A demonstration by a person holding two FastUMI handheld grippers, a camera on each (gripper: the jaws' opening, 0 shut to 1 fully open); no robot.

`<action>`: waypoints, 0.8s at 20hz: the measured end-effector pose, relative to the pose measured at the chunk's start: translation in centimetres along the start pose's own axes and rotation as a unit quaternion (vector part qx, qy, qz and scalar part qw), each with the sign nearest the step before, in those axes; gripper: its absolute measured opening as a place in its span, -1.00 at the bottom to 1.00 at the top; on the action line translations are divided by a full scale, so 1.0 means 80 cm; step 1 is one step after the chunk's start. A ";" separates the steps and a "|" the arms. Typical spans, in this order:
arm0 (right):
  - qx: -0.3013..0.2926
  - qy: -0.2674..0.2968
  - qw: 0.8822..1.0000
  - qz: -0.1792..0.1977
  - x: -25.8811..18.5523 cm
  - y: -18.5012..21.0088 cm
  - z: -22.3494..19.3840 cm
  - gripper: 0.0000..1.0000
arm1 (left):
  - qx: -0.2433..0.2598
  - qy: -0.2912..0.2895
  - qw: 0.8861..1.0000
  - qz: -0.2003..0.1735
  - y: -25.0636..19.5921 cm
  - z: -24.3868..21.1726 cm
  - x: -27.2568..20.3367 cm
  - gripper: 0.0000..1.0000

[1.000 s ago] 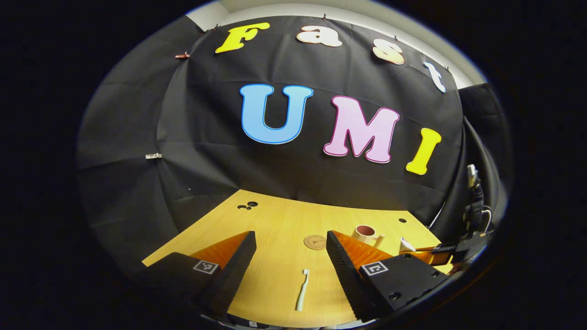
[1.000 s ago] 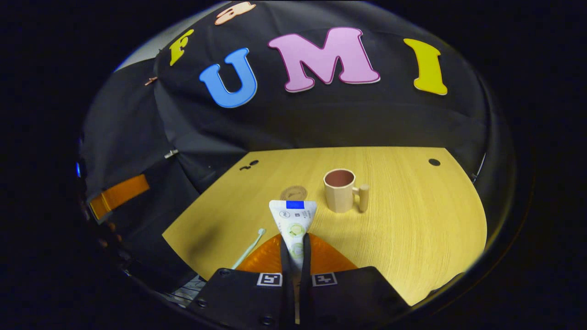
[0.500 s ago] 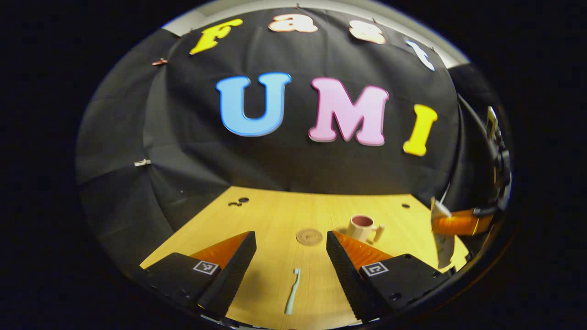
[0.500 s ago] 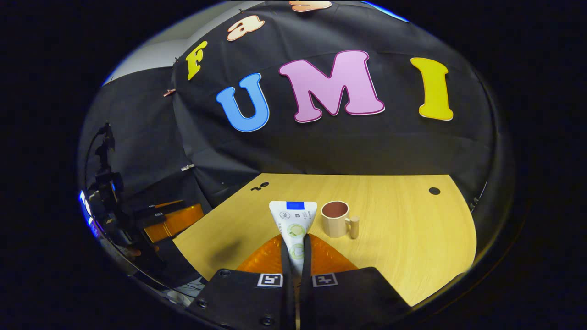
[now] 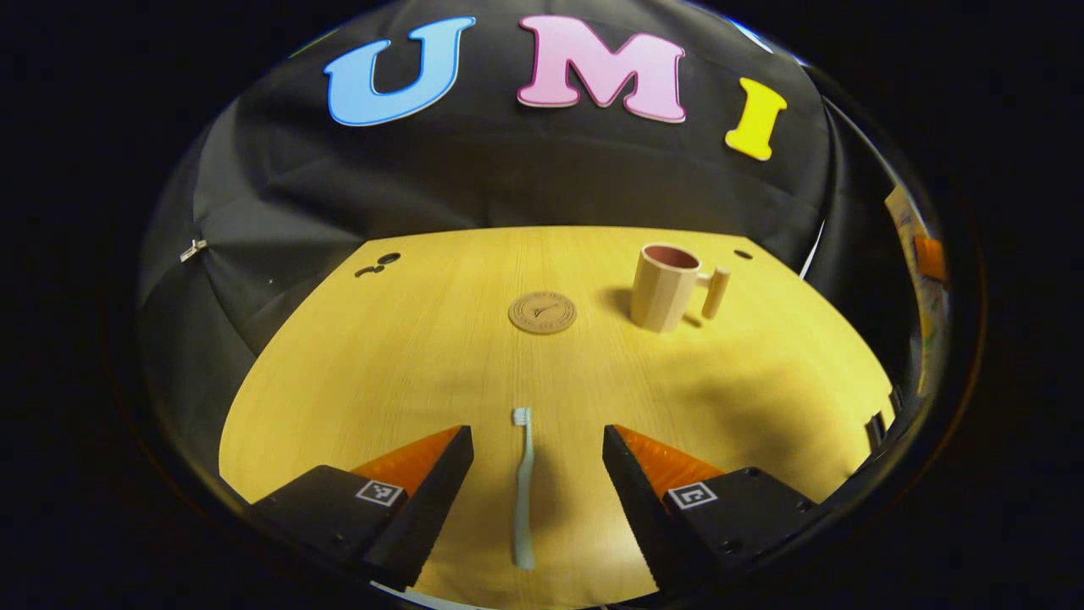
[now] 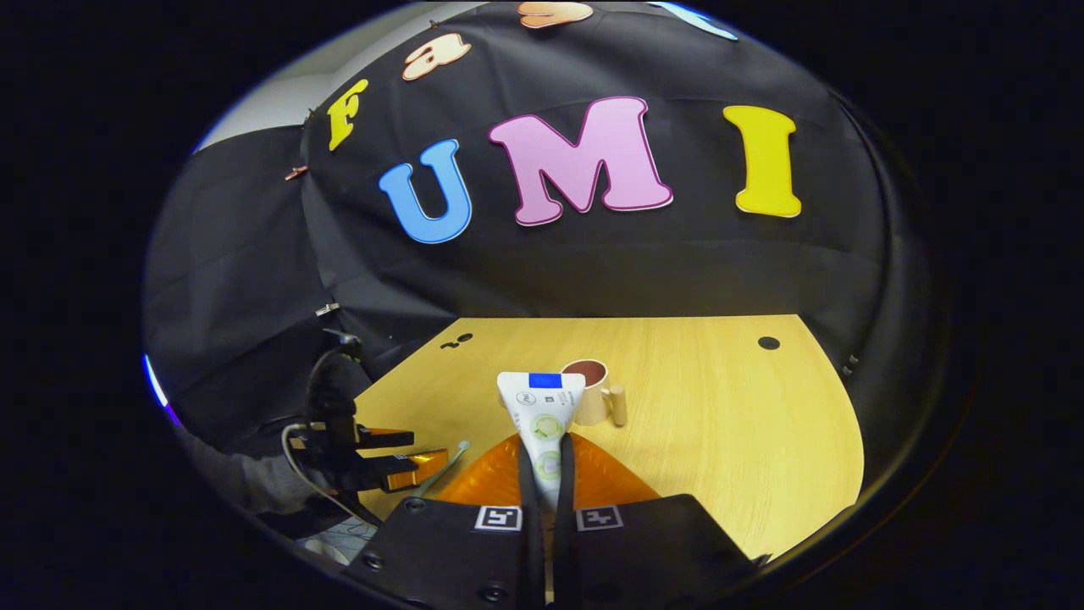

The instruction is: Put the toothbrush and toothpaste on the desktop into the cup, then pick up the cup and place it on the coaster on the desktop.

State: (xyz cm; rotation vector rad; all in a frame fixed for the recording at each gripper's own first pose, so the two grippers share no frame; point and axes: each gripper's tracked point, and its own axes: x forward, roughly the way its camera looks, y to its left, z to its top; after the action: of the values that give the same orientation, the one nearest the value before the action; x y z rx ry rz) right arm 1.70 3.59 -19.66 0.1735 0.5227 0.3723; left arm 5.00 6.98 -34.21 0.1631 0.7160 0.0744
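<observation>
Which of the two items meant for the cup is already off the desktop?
The toothpaste, clamped in the right gripper. The toothbrush lies flat on the desktop between the open left gripper's fingers.

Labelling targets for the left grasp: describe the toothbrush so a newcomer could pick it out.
Start at the yellow wooden desk in front of the black cloth wall. Near its front edge the toothbrush lies flat between the open fingers of the left hand-held gripper, head pointing toward the round coaster. It is the only long, thin, pale thing there; the cup is a stout mug.
</observation>
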 end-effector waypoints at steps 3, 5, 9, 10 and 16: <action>0.009 0.001 1.000 -0.010 -0.003 -0.015 -0.003 -0.84 | 0.006 0.031 0.999 0.004 0.007 -0.028 0.024 0.95; 0.009 0.003 1.000 -0.016 -0.005 -0.028 -0.005 -0.84 | 0.010 0.051 0.999 0.006 0.009 -0.044 0.036 0.95; 0.021 0.009 1.000 -0.018 -0.003 -0.040 -0.008 -0.83 | 0.014 0.071 0.997 0.005 0.009 -0.055 0.047 0.92; 0.026 0.011 0.999 -0.017 -0.001 -0.043 -0.007 -0.84 | 0.013 0.068 0.998 0.004 0.008 -0.053 0.048 0.92; 0.030 0.013 0.999 -0.013 0.007 -0.053 -0.009 -0.84 | 0.004 0.066 0.998 -0.002 0.010 -0.058 0.055 0.31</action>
State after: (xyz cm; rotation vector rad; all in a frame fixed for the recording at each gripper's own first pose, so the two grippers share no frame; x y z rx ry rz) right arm 3.01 -0.02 -21.60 0.2193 0.5612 0.3339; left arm 5.23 8.85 -40.35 0.1656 0.8482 0.0795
